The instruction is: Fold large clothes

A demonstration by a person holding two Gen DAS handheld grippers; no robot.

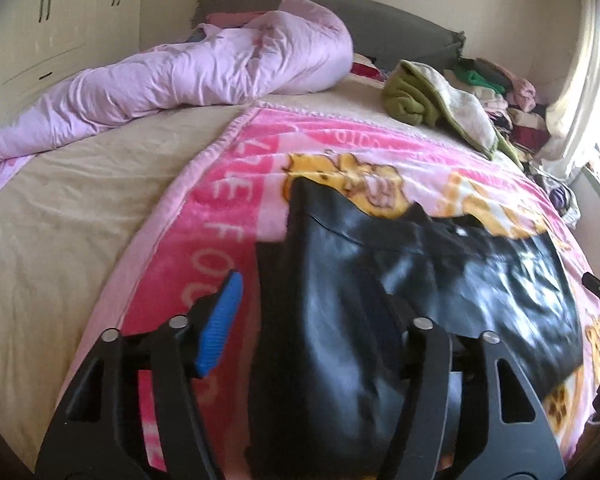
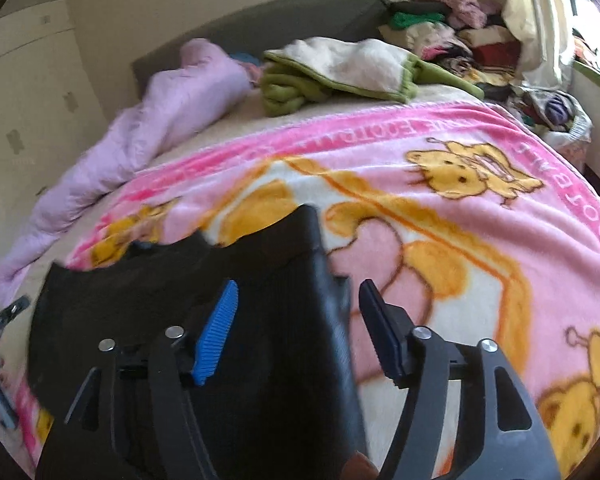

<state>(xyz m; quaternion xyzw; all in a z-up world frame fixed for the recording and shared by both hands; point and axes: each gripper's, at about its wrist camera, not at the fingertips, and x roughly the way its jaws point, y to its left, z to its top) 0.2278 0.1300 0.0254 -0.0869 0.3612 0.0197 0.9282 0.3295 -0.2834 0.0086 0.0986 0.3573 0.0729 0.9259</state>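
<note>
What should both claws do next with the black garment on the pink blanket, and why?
Probably back both off and regrip: the left claw and right claw are open astride the black garment, which lies partly folded on the pink blanket.

I am holding my left gripper [image 1: 300,320] tilted downward, its jaws standing apart; the blue pad [image 1: 220,324] is showing on one side, while the other fingertip is hidden behind dark cloth. I am holding my right gripper [image 2: 300,330] at a like downward tilt, jaws also apart, both pads [image 2: 382,338] bare and pressing on nothing.
</note>
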